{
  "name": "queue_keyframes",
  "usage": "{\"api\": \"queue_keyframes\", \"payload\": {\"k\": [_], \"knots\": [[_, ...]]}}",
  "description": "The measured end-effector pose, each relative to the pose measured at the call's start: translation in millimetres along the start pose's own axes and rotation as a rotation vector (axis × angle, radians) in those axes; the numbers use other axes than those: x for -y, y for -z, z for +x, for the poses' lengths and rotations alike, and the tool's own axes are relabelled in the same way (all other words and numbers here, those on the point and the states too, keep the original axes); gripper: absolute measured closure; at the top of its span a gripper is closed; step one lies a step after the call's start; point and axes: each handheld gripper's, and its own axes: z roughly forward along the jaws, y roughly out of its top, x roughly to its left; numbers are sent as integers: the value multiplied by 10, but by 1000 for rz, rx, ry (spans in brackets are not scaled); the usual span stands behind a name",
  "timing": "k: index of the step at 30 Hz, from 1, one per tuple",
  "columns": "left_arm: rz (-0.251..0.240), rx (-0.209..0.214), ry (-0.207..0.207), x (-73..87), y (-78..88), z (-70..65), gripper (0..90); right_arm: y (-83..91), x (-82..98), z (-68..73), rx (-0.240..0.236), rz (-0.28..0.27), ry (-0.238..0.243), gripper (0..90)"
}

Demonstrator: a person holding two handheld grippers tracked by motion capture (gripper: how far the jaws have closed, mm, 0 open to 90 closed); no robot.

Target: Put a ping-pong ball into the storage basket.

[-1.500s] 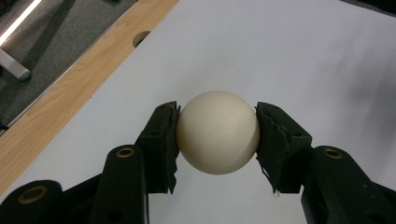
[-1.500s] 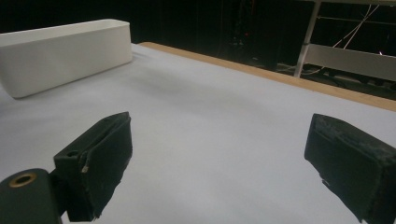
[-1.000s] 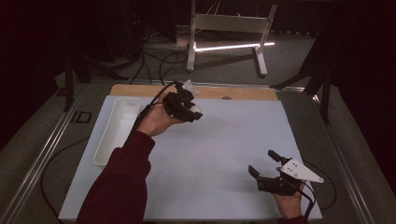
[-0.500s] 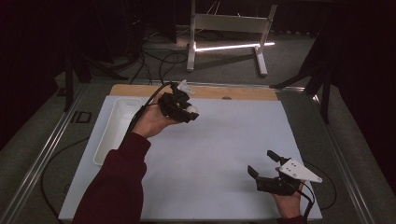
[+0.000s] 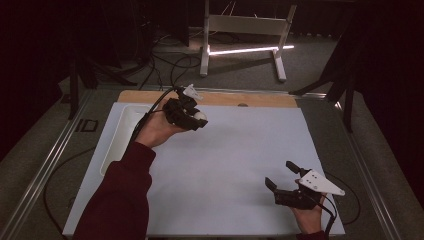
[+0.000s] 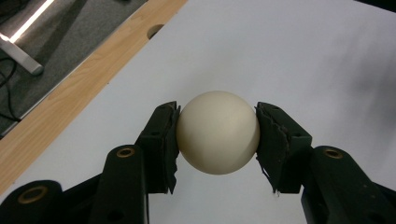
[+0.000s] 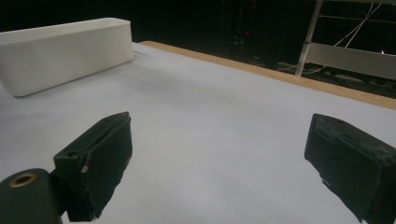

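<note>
Table point(image 5: 240, 165) with white top, wooden far edge; white tray point(image 5: 120, 135) at left side.

The left tongs point(image 6: 217, 133) grip a smooth cream-white ball point(image 6: 217, 132) between their two black pads, one pad point(image 6: 164, 140) pressed to each side of it. Below the ball lies the white sheet point(image 6: 289, 60) covering the tabletop. Along the upper left runs a bare wooden edge strip point(image 6: 70, 95) with a round hole in it, grey floor point(image 6: 56, 32) beyond.
</note>
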Motion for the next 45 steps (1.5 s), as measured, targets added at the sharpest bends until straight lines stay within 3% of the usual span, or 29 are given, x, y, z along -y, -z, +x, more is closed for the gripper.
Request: {"api": "queue_keyframes", "payload": {"k": [31, 45], "knots": [[2, -33, 26, 208, 169, 102, 518, 1, -6, 5, 0, 0, 2, 72], [-1, -35, 12, 249, 241, 93, 517, 1, -4, 3, 1, 0, 2, 72]]}}
